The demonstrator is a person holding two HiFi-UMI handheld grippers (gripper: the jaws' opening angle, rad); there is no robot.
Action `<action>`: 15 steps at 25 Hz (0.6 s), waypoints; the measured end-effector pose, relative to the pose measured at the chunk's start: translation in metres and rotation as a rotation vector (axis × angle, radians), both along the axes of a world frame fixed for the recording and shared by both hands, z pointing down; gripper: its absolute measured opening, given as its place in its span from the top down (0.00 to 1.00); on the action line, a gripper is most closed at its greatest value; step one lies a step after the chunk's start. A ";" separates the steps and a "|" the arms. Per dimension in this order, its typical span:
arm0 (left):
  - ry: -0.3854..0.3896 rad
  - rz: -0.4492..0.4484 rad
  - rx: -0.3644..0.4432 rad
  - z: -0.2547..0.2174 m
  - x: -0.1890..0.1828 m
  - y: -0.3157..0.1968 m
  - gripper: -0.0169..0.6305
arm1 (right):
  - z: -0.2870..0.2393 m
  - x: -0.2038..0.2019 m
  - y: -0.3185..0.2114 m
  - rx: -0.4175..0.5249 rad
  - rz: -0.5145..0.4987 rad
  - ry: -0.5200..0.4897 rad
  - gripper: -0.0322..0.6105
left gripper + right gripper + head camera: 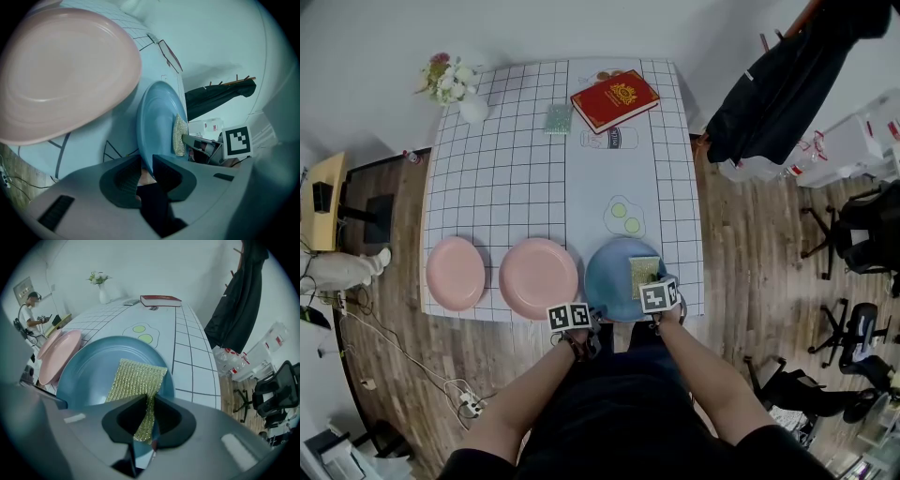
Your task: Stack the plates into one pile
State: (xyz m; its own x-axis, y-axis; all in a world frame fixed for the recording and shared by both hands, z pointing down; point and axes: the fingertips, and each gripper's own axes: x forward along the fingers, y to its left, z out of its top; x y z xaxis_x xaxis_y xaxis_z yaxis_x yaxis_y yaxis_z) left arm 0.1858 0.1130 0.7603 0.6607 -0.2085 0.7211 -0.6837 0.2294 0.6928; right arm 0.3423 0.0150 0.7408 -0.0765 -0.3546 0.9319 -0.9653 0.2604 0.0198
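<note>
A blue plate (614,277) sits at the table's front right, tipped up in the left gripper view (157,122). My left gripper (592,314) is shut on its near rim, jaws on either side of the edge (146,164). A gold-green scouring cloth (644,272) lies on the blue plate (89,376). My right gripper (651,284) is shut on the cloth's (136,378) near end, pinched between the jaws (150,406). Two pink plates lie side by side to the left, one in the middle (539,277) and one at the far left (456,272).
At the table's far end lie a red book (614,99), a small green pad (559,118) and a vase of flowers (455,82). A dark coat (778,84) hangs on a rack to the right, with office chairs (853,234) beyond. The plates sit close to the table's front edge (487,317).
</note>
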 end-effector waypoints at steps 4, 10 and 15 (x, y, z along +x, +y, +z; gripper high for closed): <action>-0.001 0.006 -0.002 -0.001 0.001 0.001 0.88 | -0.004 0.004 0.001 0.021 -0.020 0.049 0.86; 0.002 0.009 0.000 -0.001 0.000 -0.001 0.88 | -0.004 0.019 0.003 0.038 -0.026 0.099 0.86; 0.001 0.013 -0.001 0.000 0.001 -0.001 0.88 | -0.014 0.030 0.000 0.057 -0.001 0.095 0.86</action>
State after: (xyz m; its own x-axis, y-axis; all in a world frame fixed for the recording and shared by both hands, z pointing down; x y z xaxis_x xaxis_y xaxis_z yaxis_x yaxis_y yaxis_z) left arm 0.1867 0.1121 0.7599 0.6640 -0.1995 0.7206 -0.6859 0.2212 0.6933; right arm 0.3719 0.0152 0.7266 0.0106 -0.4075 0.9132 -0.9581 0.2573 0.1260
